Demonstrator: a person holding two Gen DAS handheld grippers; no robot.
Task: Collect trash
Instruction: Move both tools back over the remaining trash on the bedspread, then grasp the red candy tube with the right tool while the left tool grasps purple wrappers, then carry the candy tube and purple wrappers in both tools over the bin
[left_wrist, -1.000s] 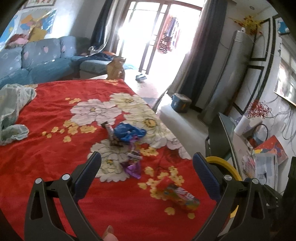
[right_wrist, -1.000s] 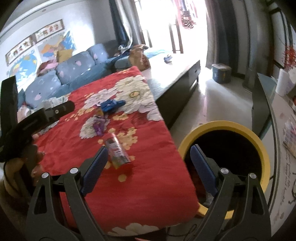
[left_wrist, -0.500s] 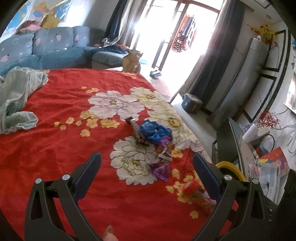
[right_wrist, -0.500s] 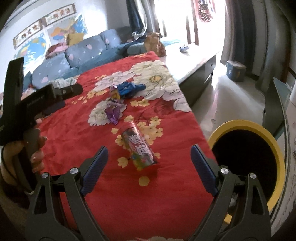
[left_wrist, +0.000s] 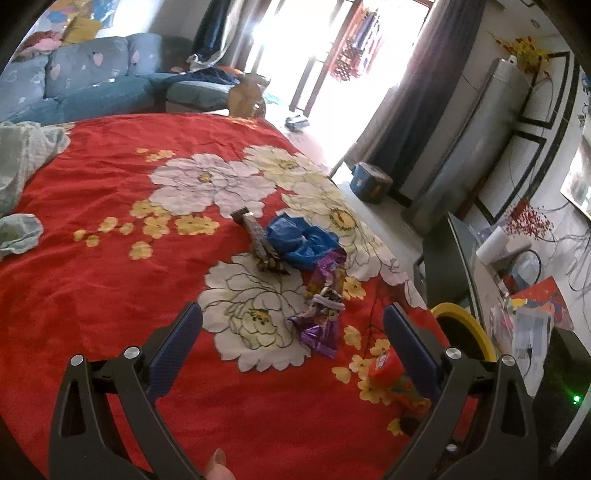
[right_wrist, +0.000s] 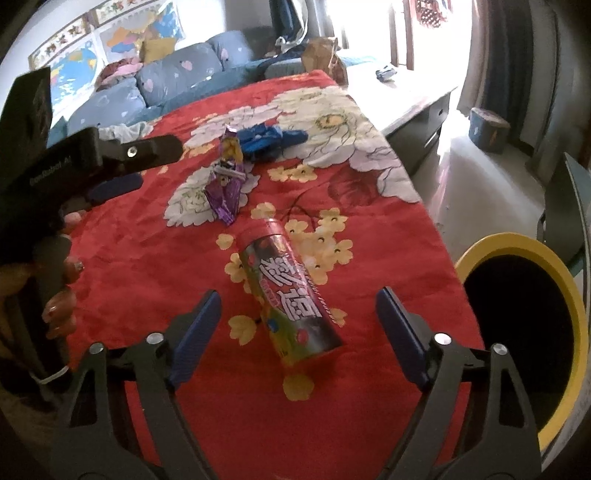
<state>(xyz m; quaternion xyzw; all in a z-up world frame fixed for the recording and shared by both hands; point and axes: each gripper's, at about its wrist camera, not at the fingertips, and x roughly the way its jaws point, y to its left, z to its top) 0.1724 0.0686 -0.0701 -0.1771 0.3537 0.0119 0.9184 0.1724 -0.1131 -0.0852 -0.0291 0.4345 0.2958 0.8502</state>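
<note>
While the right gripper (right_wrist: 295, 326) hung over the red flowered blanket (right_wrist: 155, 258), its jaws stood wide and had just been closing a little, with nothing pressed between the pads; a colourful can (right_wrist: 290, 295) lay on its side on the blanket, between and just ahead of the fingertips, apart from both. To the right of the blanket's edge stood a bin with a yellow rim (right_wrist: 517, 243), its mouth open and dark. Further along the blanket lay a purple wrapper (right_wrist: 226, 184), and beyond it a crumpled blue bag (right_wrist: 269, 138). At the left of the right wrist view a hand (right_wrist: 59, 291) held the left gripper (left_wrist: 291, 336) above the blanket, jaws wide and empty. In the left wrist view the purple wrapper lay just ahead of the fingertips, the blue bag behind it, and a brown snack wrapper (left_wrist: 258, 240) touching the bag's left side. A blue sofa (left_wrist: 92, 85) stood at the far end
</note>
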